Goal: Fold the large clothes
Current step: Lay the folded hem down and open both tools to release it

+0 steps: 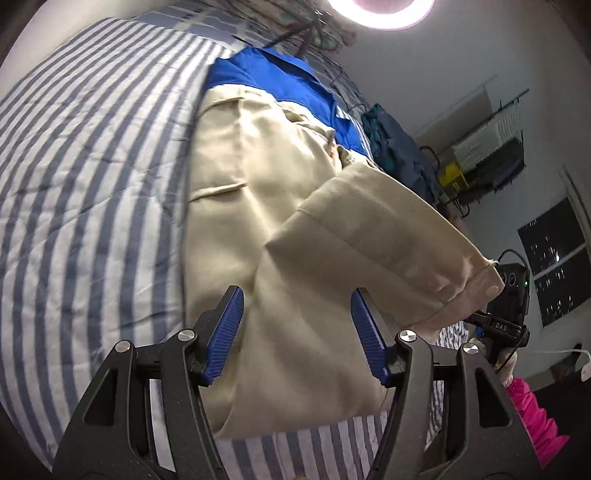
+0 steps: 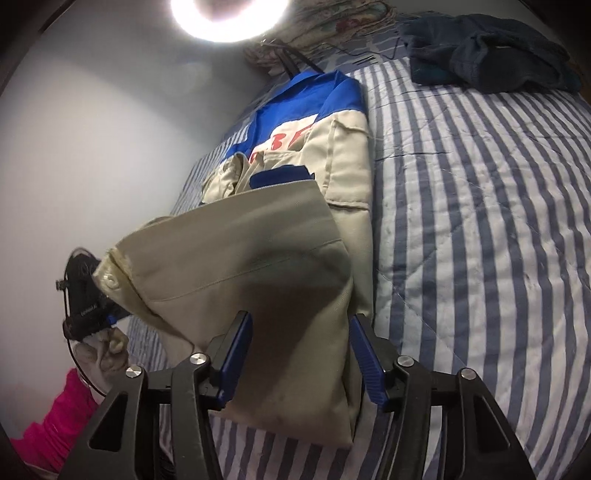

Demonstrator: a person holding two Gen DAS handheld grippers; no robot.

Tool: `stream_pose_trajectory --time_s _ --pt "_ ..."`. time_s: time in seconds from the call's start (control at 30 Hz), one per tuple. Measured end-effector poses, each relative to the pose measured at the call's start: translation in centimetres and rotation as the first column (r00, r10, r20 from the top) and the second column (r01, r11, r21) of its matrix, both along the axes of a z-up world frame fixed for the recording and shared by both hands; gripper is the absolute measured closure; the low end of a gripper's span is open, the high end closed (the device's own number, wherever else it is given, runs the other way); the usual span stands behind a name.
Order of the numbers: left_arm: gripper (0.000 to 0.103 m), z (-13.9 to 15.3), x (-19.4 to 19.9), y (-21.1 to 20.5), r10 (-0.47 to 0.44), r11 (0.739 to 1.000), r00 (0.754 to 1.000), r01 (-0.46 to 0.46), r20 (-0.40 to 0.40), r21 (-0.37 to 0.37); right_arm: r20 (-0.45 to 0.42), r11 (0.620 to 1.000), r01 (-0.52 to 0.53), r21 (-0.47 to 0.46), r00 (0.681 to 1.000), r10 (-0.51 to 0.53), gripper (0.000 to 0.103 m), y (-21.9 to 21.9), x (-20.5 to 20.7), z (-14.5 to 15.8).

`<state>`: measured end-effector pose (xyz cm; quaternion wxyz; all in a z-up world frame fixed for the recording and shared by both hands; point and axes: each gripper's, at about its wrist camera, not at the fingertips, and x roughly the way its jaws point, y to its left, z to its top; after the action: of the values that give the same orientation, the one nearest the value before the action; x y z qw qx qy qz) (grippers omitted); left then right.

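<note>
Blue-and-white striped quilt, beige-and-blue work jacket half folded, left gripper and right gripper both released, ring light overhead, dark clothes heap behind.

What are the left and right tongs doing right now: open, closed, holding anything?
Left tongs: open, nothing gripped; beige jacket lies beneath on the bed.
Right tongs: open, nothing gripped; they hover over the jacket's folded hem.

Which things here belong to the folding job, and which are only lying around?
Belonging to the job:
- beige and blue work jacket, partly folded
- left gripper, open
- right gripper, open

Lying about:
- dark blue crumpled garment
- striped blue and white quilt underneath
- ring-shaped lamp
</note>
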<state>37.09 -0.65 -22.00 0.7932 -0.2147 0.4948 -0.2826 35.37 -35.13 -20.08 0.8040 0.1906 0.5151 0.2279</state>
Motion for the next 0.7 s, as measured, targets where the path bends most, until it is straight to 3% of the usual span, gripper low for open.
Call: stream_pose_trajectory --time_s 0.07,0.13,0.2,0.27,0.43,0.57,0.6,0.63,0.67,0.7 --pt "0.045 -0.2 0.4 -0.9 -0.024 1.0 1.0 0.025 -0.003 0.011 -0.002 1.0 -0.018 0.001 1.0 0.018 0.051 0.3 0.3 -0.2" --pt "0.057 -0.2 0.5 -1.3 -0.038 0.999 0.999 0.038 -0.008 0.031 0.002 0.999 -0.036 -0.008 0.999 0.036 0.052 0.7 0.5 -0.3" --pt "0.059 -0.1 0.6 -1.5 -0.049 0.998 0.999 0.049 -0.002 0.038 0.006 0.999 -0.049 -0.008 0.999 0.049 0.054 0.8 0.7 -0.3" --pt "0.069 0.1 0.5 -1.5 -0.055 0.998 0.998 0.054 0.006 0.032 0.011 0.998 -0.059 -0.012 0.998 0.059 0.058 0.8 0.8 -0.1" --pt "0.07 -0.1 0.8 -1.4 -0.051 0.998 0.999 0.051 0.004 0.025 0.037 0.997 -0.08 -0.02 0.996 0.08 0.059 1.1 1.1 0.1" --pt "0.072 -1.0 1.4 -1.9 -0.031 0.999 0.999 0.032 -0.031 0.018 -0.002 0.999 -0.047 -0.004 0.999 0.047 0.057 0.9 1.9 -1.1" --pt "0.079 -0.9 1.3 -2.0 -0.034 0.999 0.999 0.034 -0.023 0.02 -0.006 0.999 -0.045 -0.005 0.999 0.045 0.06 1.1 2.1 -1.3" --pt "0.098 -0.8 1.0 -2.0 -0.038 0.999 0.999 0.038 -0.021 0.021 -0.002 0.999 -0.045 -0.011 0.999 0.045 0.07 1.1 2.0 -1.2" --pt "0.099 -0.5 0.7 -1.9 -0.031 0.999 0.999 0.031 -0.017 0.021 0.003 0.999 -0.047 -0.016 0.999 0.047 0.088 1.1 1.9 -1.1" --pt "0.101 -0.2 0.4 -1.7 -0.02 1.0 1.0 0.02 -0.013 0.013 0.005 0.999 -0.046 -0.018 0.999 0.046 0.095 1.0 1.7 -0.9"
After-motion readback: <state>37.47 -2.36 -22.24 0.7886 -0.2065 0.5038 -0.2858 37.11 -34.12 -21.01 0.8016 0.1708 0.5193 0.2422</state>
